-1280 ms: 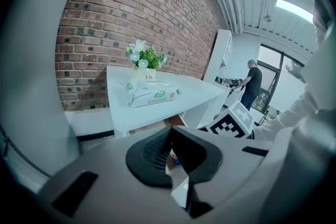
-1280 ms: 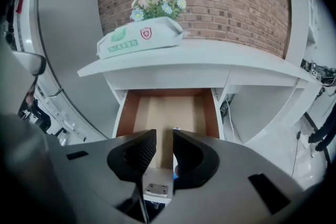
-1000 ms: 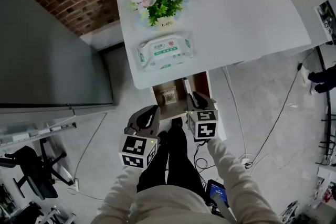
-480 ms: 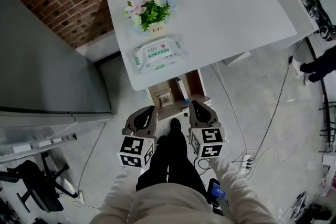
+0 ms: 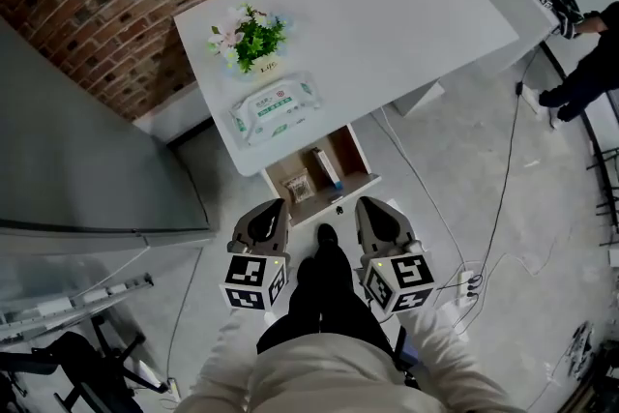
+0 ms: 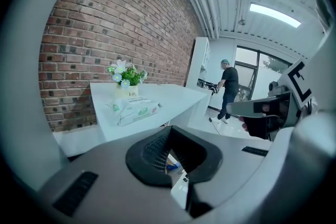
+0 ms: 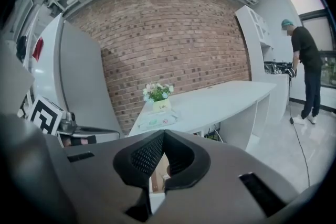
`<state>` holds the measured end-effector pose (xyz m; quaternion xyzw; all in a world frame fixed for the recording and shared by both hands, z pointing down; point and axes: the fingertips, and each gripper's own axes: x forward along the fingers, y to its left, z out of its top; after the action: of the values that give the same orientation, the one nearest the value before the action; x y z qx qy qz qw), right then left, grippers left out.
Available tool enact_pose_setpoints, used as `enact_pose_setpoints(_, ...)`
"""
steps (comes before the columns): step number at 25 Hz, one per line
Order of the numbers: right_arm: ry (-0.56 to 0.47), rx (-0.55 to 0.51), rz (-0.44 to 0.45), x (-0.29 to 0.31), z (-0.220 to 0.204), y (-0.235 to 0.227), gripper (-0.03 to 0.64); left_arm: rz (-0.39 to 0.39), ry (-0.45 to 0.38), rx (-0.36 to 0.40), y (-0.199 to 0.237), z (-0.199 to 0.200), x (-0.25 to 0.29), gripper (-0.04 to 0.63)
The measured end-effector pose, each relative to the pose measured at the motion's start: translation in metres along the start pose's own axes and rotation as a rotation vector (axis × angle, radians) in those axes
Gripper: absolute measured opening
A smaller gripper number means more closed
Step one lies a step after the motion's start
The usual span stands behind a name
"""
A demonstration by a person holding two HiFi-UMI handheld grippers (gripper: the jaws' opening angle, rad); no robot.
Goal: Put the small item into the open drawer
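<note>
Under the white desk [image 5: 406, 24], the open drawer [image 5: 329, 199] holds a small brown packet [image 5: 298, 186] and a slim blue-and-white item [image 5: 327, 167]. My left gripper [image 5: 275, 206] hangs just short of the drawer's front, left of centre, its jaws shut with nothing between them. My right gripper [image 5: 370, 205] hangs level with it, just off the drawer's right front corner, also shut and empty. In the left gripper view the pads [image 6: 157, 147] meet and a bit of the blue item shows through the gap. In the right gripper view the pads [image 7: 149, 157] are closed too.
A potted plant [image 5: 250, 39] and a pack of wipes [image 5: 275, 107] sit on the desk's left end. A grey cabinet [image 5: 87, 160] stands left, a brick wall behind. Cables [image 5: 464, 280] trail on the floor right. A person [image 5: 590, 63] stands far right. My legs [image 5: 324, 276] are between the grippers.
The right gripper has drawn back from over the drawer's right side toward my body. Both grippers now sit lower in the head view, and the view has swung so the desk lies at a slant.
</note>
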<state>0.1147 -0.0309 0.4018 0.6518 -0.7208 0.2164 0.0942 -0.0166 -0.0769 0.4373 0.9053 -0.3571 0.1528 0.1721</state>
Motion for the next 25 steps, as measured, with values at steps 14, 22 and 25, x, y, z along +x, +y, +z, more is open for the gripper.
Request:
enact_pose_setpoints(14,-0.047,0.009,-0.053,-0.055,0.008,0.008,0.026,-0.038,-0.011,0.065,-0.007,0.007,-0.020,0.017)
enact_pose_setpoints(22,-0.068,-0.014,-0.041,-0.065,0.013,0.014,0.026,-0.041,-0.031,0.063,-0.016,0.011,-0.029,0.017)
enact_pose_setpoints(25,-0.063,-0.005,-0.036,-0.066,0.010,0.016,0.026,-0.039,-0.036,0.064,-0.016,0.011,-0.033,0.017)
